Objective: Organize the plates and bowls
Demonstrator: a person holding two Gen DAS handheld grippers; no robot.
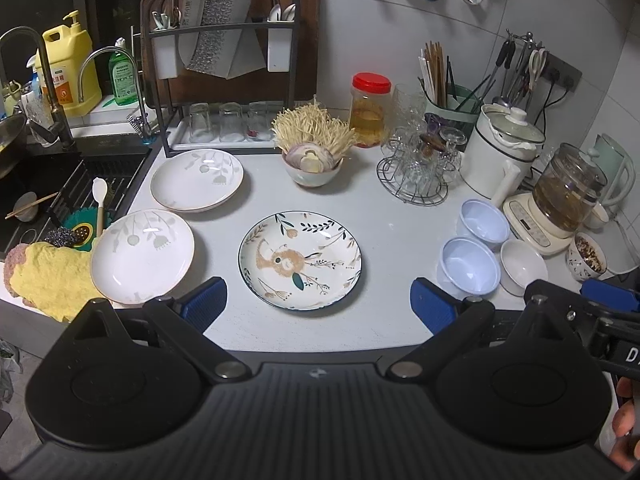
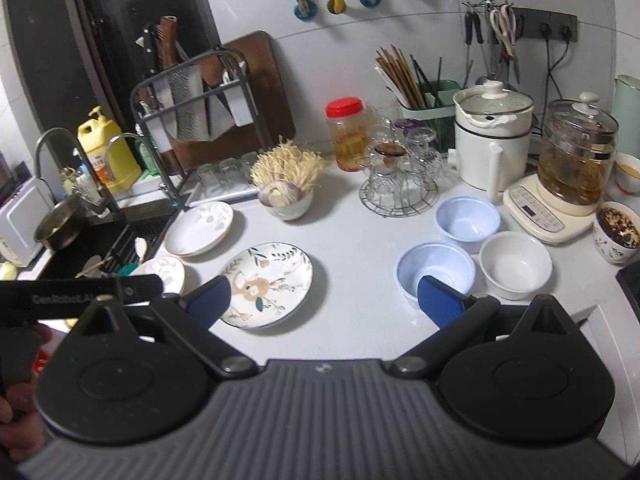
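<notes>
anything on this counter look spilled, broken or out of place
Nothing spilled or broken shows. The one risky spot: the near white plate sits partly over the counter edge beside the sink, touching a yellow cloth. The patterned plate, far white plate and three empty bowls sit flat, unstacked.

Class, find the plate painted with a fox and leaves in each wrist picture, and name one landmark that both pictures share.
Left wrist view: the fox plate lies at centre, just beyond the open left tongs.
Right wrist view: the same plate lies left of centre, beside the left finger of the right tongs.
Shared landmark: the red-lidded jar by the back wall.
</notes>
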